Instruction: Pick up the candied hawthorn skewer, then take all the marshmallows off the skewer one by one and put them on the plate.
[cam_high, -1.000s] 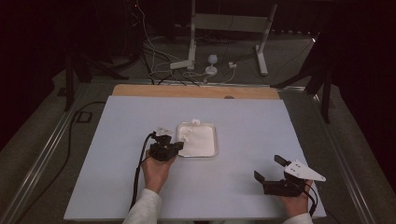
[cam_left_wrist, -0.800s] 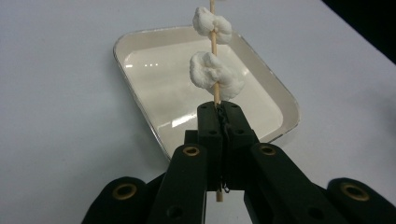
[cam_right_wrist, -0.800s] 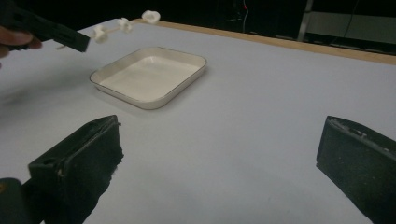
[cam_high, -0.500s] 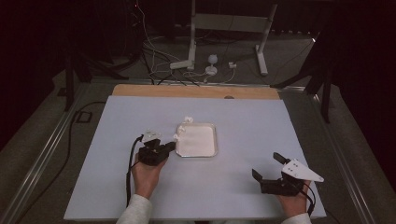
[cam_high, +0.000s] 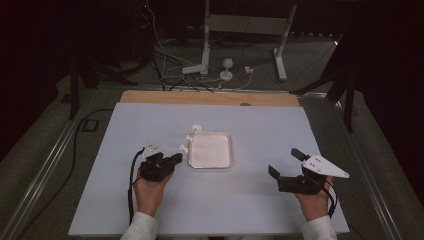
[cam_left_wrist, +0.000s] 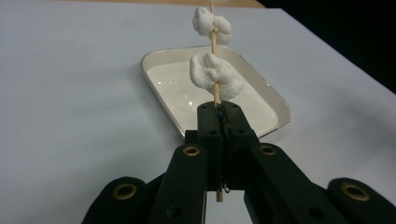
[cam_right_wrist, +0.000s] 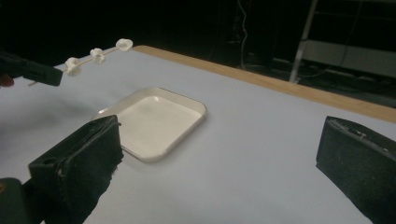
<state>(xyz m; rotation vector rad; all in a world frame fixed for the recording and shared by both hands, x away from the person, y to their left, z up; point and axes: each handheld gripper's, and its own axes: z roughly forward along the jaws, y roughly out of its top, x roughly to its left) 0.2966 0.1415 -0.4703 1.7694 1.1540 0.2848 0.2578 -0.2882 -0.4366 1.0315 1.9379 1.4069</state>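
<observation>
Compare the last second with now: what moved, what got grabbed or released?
The left claw, shut on the thin wooden skewer of white marshmallow-like lumps, drew back from the shallow white rectangular tray toward the table's left near side. No new grab, no release. The right claw rose slightly, jaws open and empty as before. The tray stayed put on the pale blue table cover.

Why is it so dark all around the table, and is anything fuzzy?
High view: light falls on the pale table and the room behind stays black. Left gripper view: the skewer in the left claw is sharp, and the white tray has a small shine. Right gripper view: the near right claw looks soft and blurry.
</observation>
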